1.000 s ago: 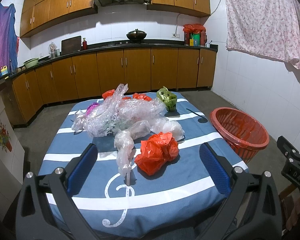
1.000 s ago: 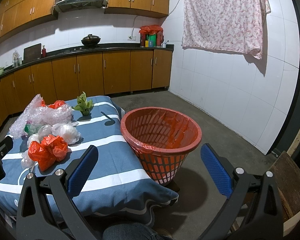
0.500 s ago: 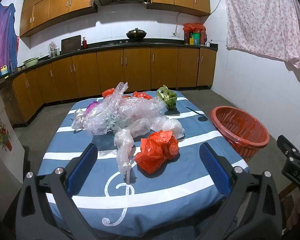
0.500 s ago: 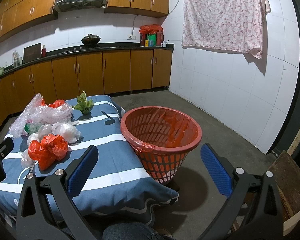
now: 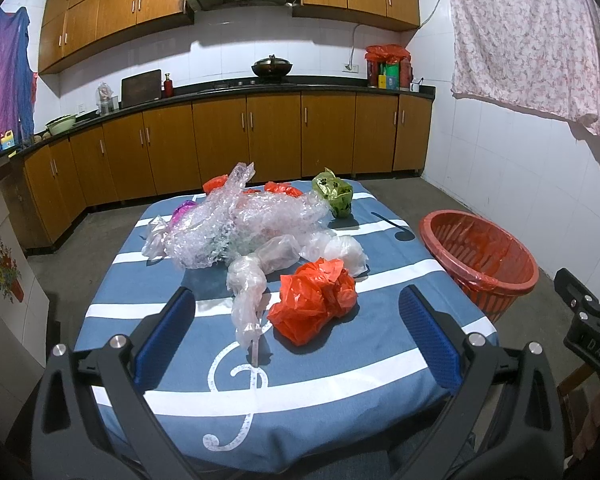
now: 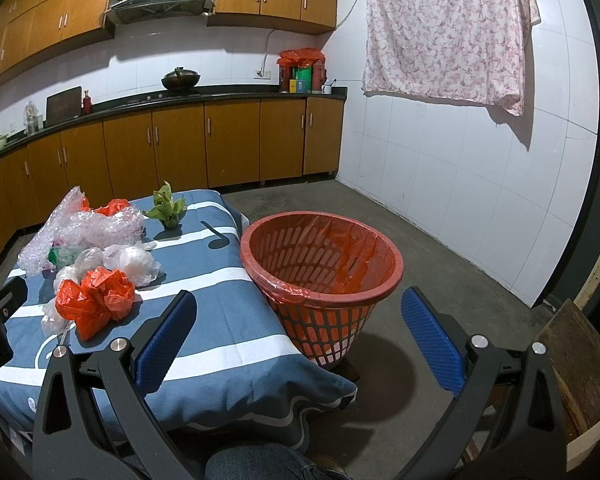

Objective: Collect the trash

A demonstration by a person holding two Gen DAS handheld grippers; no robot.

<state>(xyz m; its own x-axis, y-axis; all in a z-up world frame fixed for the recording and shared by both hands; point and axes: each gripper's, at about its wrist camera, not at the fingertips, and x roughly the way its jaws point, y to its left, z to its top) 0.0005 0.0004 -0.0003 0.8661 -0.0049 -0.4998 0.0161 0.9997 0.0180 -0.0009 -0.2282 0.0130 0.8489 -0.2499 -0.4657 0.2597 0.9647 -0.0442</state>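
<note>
Trash still all on the worktop, basket waiting

We've got both tongs spread wide and empty: left tongs [image 5: 296,336] point straight at the crumpled orange plastic bag [image 5: 314,304], which sits just ahead between the pads, so that hand's clearly nearer. Right tongs [image 6: 296,334] face the red laundry-style basket [image 6: 322,276] on the floor beside the worktop [image 5: 340,376], to the bag's right.

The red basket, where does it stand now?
The red basket stands on the floor beside the table's right edge, in the middle of the right wrist view, not touching the orange bag.
</note>
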